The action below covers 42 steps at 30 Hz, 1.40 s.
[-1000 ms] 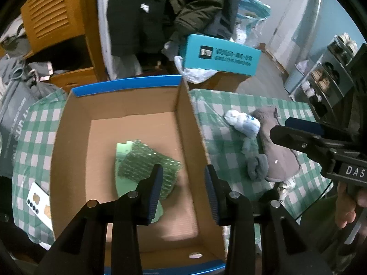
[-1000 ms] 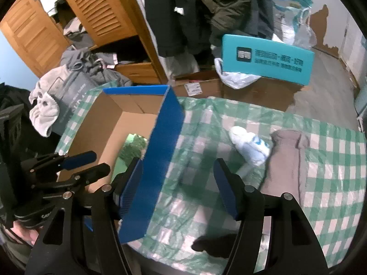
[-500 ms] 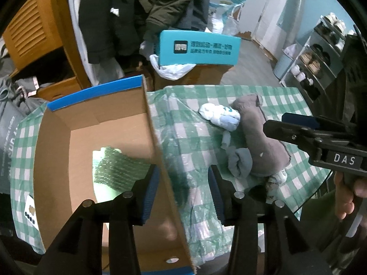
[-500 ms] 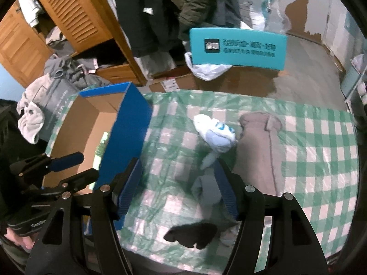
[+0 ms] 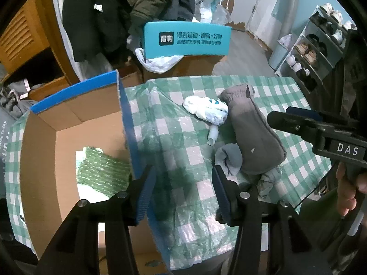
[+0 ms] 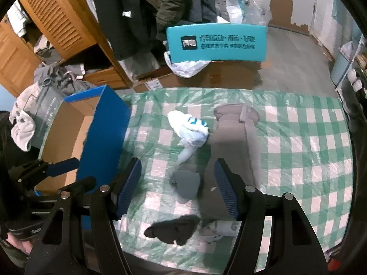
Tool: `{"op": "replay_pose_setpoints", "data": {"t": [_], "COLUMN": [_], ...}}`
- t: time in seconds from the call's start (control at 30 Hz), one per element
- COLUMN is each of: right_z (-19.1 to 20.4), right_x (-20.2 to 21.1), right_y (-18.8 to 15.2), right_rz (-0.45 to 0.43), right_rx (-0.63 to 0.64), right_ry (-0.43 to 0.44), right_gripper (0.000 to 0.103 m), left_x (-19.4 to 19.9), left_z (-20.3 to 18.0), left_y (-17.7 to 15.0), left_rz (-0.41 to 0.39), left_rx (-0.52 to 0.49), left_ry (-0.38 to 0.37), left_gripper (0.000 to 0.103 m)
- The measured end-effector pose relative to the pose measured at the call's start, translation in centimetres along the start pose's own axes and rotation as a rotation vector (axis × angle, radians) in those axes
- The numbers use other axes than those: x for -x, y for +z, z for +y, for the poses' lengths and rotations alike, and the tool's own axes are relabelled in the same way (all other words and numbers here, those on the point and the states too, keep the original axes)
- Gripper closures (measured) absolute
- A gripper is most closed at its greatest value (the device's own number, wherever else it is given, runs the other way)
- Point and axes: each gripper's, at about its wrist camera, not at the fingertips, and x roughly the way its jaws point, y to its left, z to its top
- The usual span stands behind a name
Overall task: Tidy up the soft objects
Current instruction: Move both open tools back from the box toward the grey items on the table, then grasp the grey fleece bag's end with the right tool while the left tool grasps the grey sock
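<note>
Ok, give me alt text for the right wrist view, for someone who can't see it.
The right gripper, jaws open and empty, points down at a small grey sock on a green checked tablecloth. Beyond lie a white-and-blue sock bundle and a long grey garment; a blue-sided cardboard box stands at left.

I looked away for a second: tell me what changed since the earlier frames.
Both views have swung from the cardboard box toward the socks on the checked cloth. The left gripper, earlier over the green mesh item, has just been opening and is empty. The right gripper, open as before, now frames the small grey sock. Socks and box lie unmoved.
</note>
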Motion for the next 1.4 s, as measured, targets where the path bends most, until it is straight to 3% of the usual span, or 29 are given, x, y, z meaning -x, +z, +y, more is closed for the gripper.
{"op": "replay_pose_setpoints", "data": {"t": [0.93, 1.1, 1.4], "right_z": [-8.3, -9.1, -10.9], "right_x": [-3.7, -5.1, -7.7], "right_y": [-0.9, -0.9, -1.1], "right_rz": [0.08, 0.1, 0.146], "right_rx": [-0.139, -0.129, -0.146], "right_ry": [-0.095, -0.084, -0.084], "right_gripper": [0.037, 0.037, 0.037], "left_x": [-6.9, -8.1, -10.4], "left_z": [-3.8, -4.7, -5.7], "left_y": [1.4, 1.8, 2.0], "left_rz": [0.131, 0.141, 0.182], "left_rx": [-0.003, -0.009, -0.013], "left_ry": [-0.041, -0.056, -0.065], "left_gripper": [0.046, 0.035, 0.035]}}
